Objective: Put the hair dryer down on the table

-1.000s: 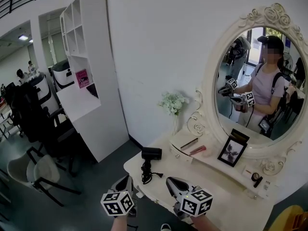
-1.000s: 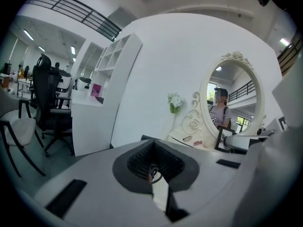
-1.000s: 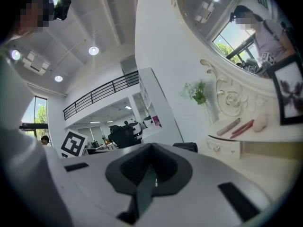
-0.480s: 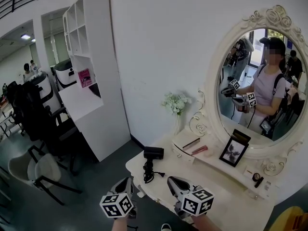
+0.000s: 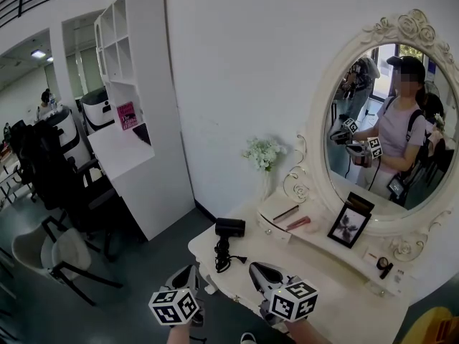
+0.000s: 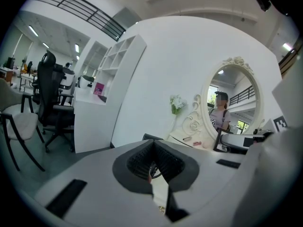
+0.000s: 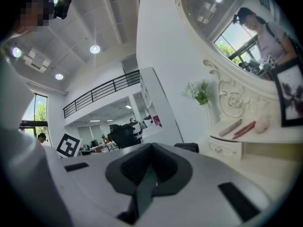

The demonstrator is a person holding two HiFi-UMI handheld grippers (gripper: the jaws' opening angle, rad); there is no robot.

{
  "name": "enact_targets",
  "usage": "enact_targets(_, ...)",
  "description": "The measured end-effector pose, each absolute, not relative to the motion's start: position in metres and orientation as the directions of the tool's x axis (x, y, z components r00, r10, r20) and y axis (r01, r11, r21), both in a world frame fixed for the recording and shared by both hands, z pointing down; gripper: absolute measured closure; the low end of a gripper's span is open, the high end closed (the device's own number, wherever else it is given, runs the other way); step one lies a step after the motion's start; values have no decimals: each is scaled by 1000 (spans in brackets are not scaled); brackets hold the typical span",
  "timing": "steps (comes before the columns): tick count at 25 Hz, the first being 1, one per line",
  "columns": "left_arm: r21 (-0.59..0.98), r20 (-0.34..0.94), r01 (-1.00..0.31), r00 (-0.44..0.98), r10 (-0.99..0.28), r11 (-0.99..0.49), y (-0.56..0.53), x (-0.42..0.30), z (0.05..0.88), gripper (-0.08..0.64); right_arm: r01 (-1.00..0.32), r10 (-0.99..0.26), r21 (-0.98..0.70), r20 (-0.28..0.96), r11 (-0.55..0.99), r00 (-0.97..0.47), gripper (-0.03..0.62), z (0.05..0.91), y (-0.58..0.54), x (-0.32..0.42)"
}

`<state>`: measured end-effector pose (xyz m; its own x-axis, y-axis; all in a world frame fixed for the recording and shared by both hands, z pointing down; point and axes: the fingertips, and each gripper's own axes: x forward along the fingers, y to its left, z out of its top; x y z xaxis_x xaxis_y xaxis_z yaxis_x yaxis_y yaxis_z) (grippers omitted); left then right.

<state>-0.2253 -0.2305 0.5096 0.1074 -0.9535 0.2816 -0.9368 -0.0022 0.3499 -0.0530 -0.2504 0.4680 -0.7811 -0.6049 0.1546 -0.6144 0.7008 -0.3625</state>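
Observation:
A black hair dryer (image 5: 229,228) stands on the white dressing table (image 5: 337,292) near its left edge, with its cord (image 5: 222,260) coiled beside the handle. Nothing holds it. My left gripper (image 5: 188,272) hangs off the table's left front, short of the dryer, with its jaws shut and empty. My right gripper (image 5: 259,271) sits over the table's front edge, to the right of the cord, also shut and empty. The left gripper view has the dryer (image 6: 150,137) just past the shut gripper (image 6: 154,144). In the right gripper view the dryer (image 7: 187,147) shows past the shut gripper (image 7: 151,148).
A vase of white flowers (image 5: 263,155), an oval mirror (image 5: 384,120), a photo frame (image 5: 346,225) and a low drawer box (image 5: 281,219) with a pen and a pink stick line the table's back. A white shelf unit (image 5: 136,120) and chairs (image 5: 61,253) stand at the left.

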Motion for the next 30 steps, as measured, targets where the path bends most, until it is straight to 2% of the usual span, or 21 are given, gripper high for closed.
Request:
enact_targets(6,352,281,-936,110,-953,-5,-233,-224,509,560,-623,-603,-320,173,714,-779,591,470,-251,-54)
enact_targets(30,364,293,-931,95,-951,19,-244,-226,518,560,-590,-567,-327,174,738,-805,591,475,-260,-60)
